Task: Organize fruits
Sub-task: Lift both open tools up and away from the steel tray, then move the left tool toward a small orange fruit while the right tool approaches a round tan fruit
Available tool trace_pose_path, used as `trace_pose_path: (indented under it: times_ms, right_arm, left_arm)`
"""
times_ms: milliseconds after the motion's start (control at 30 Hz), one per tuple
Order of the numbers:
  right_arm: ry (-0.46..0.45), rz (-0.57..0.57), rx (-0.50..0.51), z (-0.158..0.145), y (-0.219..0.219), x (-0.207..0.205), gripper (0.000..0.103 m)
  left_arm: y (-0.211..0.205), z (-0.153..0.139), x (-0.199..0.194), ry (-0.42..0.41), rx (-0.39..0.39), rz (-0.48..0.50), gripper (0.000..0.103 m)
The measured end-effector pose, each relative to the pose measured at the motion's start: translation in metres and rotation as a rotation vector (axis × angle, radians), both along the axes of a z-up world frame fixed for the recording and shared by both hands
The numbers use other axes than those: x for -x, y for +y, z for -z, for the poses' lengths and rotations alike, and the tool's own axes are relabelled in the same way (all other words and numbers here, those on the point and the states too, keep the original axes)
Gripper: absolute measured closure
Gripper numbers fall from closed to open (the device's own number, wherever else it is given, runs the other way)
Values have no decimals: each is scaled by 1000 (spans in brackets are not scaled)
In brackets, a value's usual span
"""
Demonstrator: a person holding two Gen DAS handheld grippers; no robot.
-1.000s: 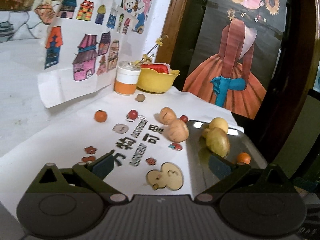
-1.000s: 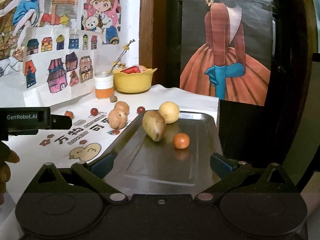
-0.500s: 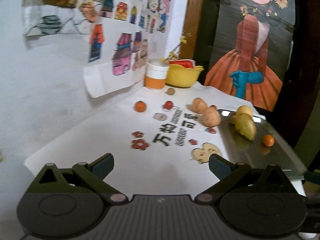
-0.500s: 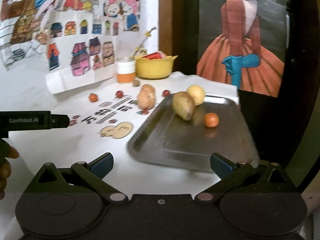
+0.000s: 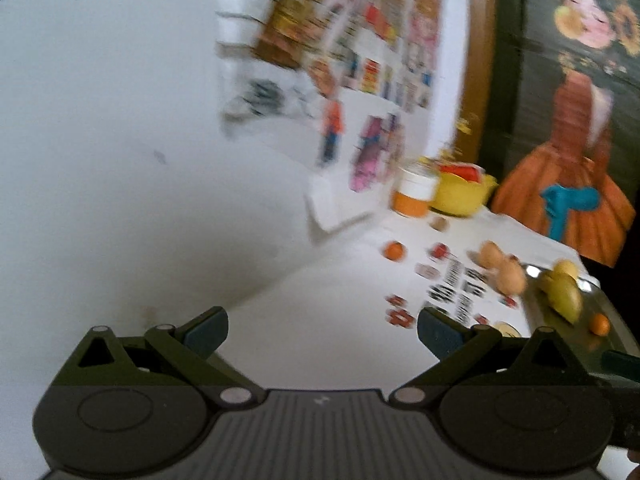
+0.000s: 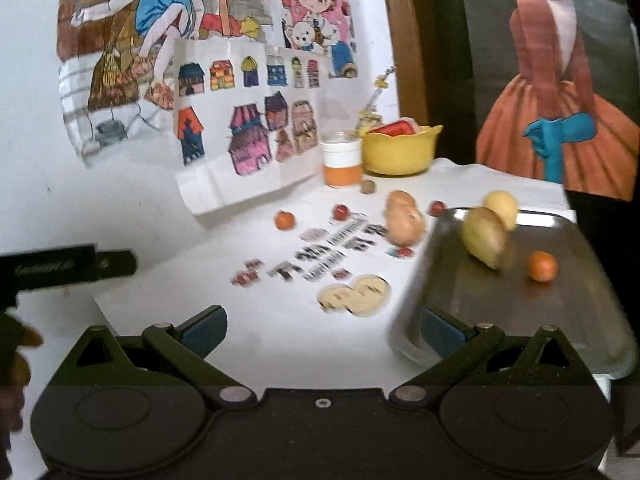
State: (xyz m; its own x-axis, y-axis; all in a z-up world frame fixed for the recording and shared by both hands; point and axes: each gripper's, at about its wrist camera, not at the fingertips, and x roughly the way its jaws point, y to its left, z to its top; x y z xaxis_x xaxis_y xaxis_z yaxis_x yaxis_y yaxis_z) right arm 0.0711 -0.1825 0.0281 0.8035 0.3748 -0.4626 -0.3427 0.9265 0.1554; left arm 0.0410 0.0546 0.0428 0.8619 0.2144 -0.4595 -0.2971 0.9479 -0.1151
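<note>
A metal tray (image 6: 560, 320) lies at the right of the white table and holds a green-brown mango (image 6: 484, 236), a yellow round fruit (image 6: 500, 206) and a small orange (image 6: 542, 266). Beside the tray on the cloth lie two tan fruits (image 6: 404, 220), two small red fruits (image 6: 341, 212) and another small orange (image 6: 285, 220). My right gripper (image 6: 322, 330) is open and empty, well short of the tray's near corner. My left gripper (image 5: 322, 330) is open and empty, far back at the table's left, its view blurred; the tray (image 5: 616, 320) appears at the far right.
A yellow bowl (image 6: 400, 150) with red contents and an orange-and-white jar (image 6: 342, 160) stand at the back by the wall drawings. A small brown nut (image 6: 367, 186) lies near the jar. The left gripper's body (image 6: 68, 268) shows at the left edge, with a hand below it.
Both grippers have pulled back from the fruits; the left one has also swung left toward the wall. Nothing was picked up, and the fruits lie where they were.
</note>
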Motion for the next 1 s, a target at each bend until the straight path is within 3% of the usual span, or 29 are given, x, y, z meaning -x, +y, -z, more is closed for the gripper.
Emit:
trace_pose_path:
  times_ms: [133, 333, 600, 833, 1000]
  right_arm:
    - [-37, -23, -23, -16, 13, -15, 1]
    - [-81, -13, -71, -31, 14, -34, 1]
    - [-103, 23, -78, -34, 3, -50, 1]
    - [-68, 56, -98, -22, -10, -63, 0]
    - [-55, 66, -98, -17, -15, -75, 0]
  left_arm:
    - [10, -14, 7, -2, -3, -79, 0]
    - [17, -25, 2, 3, -47, -109, 0]
    - [14, -23, -21, 24, -45, -97, 0]
    - [2, -24, -38, 39, -91, -90, 0]
    - [-9, -30, -56, 47, -79, -63, 0]
